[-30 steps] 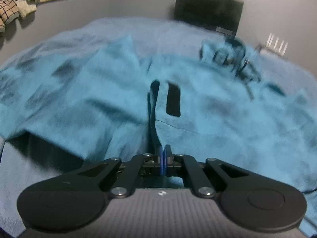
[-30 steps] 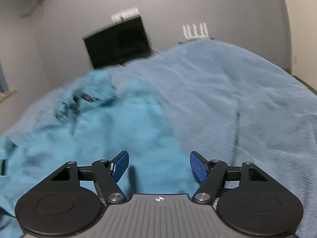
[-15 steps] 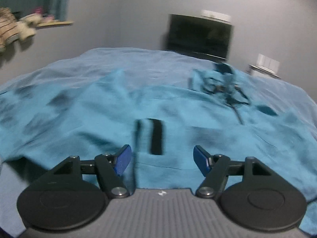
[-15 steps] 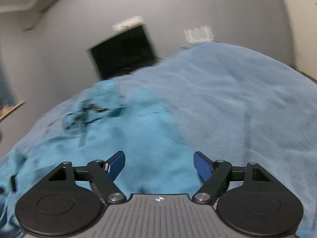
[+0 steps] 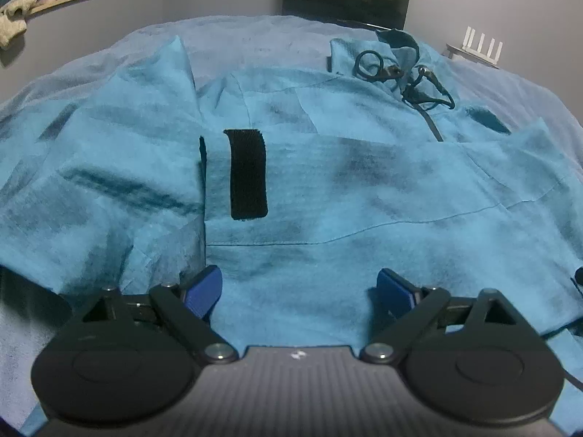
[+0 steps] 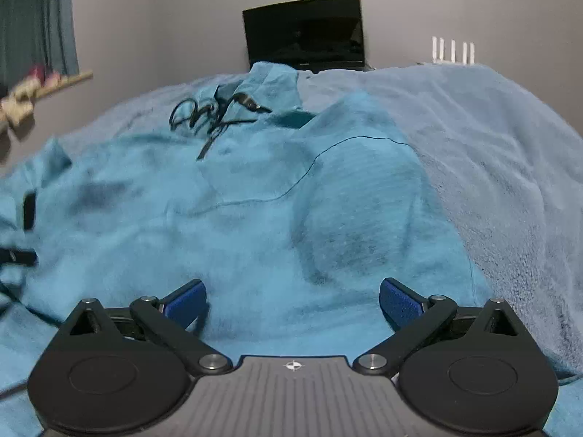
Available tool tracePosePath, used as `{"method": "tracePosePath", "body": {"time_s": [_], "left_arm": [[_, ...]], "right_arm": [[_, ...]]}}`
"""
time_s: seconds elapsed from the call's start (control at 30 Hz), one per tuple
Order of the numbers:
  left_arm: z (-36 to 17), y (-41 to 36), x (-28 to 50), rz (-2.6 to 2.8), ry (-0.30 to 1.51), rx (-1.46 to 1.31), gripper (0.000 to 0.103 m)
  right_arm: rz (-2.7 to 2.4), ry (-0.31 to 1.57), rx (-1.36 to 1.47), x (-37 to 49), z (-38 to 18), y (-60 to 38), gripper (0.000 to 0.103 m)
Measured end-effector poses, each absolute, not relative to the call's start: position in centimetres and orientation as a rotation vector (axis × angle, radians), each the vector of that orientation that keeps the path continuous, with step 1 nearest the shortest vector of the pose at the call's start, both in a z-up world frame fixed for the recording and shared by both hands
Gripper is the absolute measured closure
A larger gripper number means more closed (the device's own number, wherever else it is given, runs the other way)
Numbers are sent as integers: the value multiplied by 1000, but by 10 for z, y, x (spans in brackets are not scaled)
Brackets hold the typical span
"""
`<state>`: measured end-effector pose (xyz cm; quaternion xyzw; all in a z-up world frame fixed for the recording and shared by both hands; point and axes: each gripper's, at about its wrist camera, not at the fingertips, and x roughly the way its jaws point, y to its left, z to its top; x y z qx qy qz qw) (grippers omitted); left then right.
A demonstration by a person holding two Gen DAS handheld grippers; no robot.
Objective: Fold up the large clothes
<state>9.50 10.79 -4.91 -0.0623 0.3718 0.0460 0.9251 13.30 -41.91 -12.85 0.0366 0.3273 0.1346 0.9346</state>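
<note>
Left gripper (image 5: 298, 287): blue pads wide apart, jaws have just been opening; turquoise fabric lies below the gap, not pinched. Right gripper (image 6: 293, 300): jaws likewise spread and just been opening, nothing clamped between the pads

Only marking on either tool: a small emblem on the ribbed housing, no readable text

Task item: turquoise jacket (image 5: 328, 196) spread flat on the blue-grey blanket (image 6: 503, 167) of a bed, directly ahead of both grippers. Left view: black hook-and-loop strip (image 5: 247, 173) on a folded-in sleeve cuff, close to the pads. A seam line crosses the panel to the right of it. Farther up: collar with black drawcords (image 5: 408, 76) looped on top, zipper pull hanging from them

Beyond the bed: dark screen (image 6: 304, 38) against the grey wall, white router with upright antennas (image 6: 452, 51) to its right, wooden ledge (image 5: 62, 0) with soft items at far left, curtain above it
</note>
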Motion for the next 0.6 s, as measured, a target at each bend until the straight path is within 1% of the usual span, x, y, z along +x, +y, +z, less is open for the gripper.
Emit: {"method": "tracePosePath", "body": {"time_s": [0.13,0.27,0.4,0.6], "left_arm": [[-48,109,92,97,768,-139,9],[-32,111,73,127,681,-137,8],[-12,115,56,155,608,-154,1],[7,125,38,187,572,-183,1]], "right_arm": [[265,673,31,125,-129,-414,1],[264,674,30,119,-129,-418,1],[257,676,-2,116,-129,-418,1],[242,679,-73,111,-128,-413,1]]}}
